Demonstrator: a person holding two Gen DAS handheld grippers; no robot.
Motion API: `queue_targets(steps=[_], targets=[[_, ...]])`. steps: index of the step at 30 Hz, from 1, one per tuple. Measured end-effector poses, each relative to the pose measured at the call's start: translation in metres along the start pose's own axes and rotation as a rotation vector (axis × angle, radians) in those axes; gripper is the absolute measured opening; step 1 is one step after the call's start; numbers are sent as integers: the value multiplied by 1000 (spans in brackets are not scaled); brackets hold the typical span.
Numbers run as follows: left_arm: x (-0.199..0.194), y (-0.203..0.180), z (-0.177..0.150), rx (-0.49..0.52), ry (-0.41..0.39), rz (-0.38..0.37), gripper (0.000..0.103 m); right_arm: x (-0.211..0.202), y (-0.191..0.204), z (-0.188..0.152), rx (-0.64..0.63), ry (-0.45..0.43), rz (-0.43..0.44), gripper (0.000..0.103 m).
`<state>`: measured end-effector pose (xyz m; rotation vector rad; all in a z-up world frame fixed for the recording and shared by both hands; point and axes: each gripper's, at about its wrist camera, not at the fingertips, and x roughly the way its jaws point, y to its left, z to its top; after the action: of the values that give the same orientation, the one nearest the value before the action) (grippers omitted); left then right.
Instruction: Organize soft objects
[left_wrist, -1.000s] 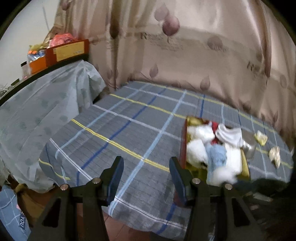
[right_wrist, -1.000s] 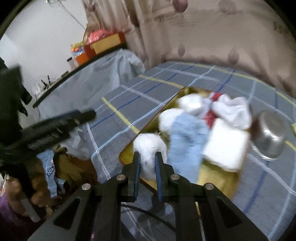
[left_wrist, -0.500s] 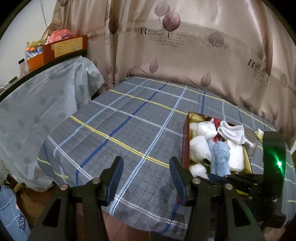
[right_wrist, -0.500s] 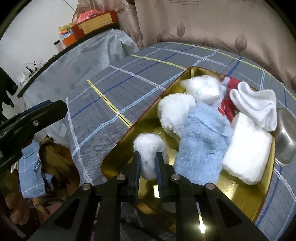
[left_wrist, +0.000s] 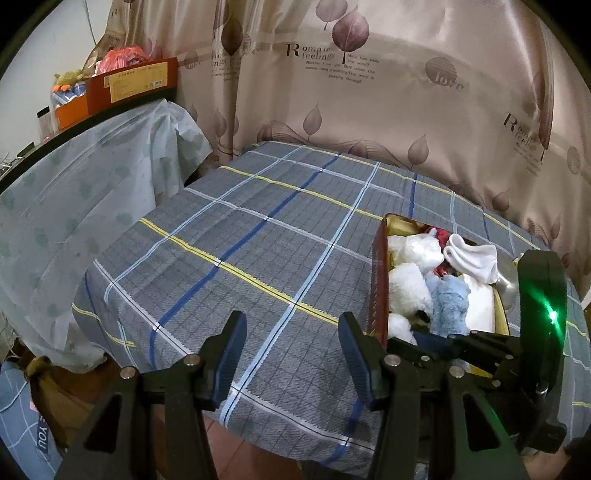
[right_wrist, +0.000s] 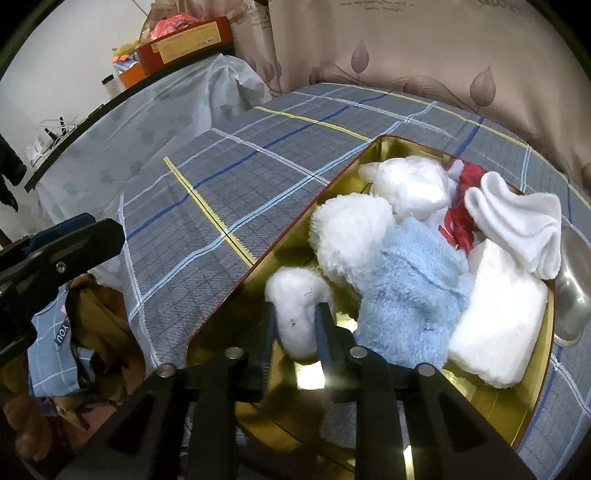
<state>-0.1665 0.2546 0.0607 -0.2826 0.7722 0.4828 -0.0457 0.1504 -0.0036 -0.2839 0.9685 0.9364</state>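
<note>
Nearer than a second earlier, the right gripper (right_wrist: 294, 322) had come low over the gold tin (right_wrist: 491, 400) on the checked tabletop (left_wrist: 258, 236), fingers clenched on a small white fluffy ball (right_wrist: 297, 304) at the tin's near end. Left gripper (left_wrist: 291, 345) hung released over bare cloth. Judged step: placing; next, releasing the ball beside the blue sock (right_wrist: 410, 295)

Left gripper (left_wrist: 291, 347), jaws apart, occupies lower centre above the plaid bed (left_wrist: 258, 258). Tin (left_wrist: 376, 291) of soft items sits at right.
</note>
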Motion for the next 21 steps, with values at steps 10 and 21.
queue_targets(steps=[10, 21], targets=[[4, -1, -1, 13, 6, 14, 53, -24, 10, -2, -48, -86, -25, 45], [3, -8, -4, 42, 0, 30, 53, -88, -12, -39, 27, -235, -111, 61]])
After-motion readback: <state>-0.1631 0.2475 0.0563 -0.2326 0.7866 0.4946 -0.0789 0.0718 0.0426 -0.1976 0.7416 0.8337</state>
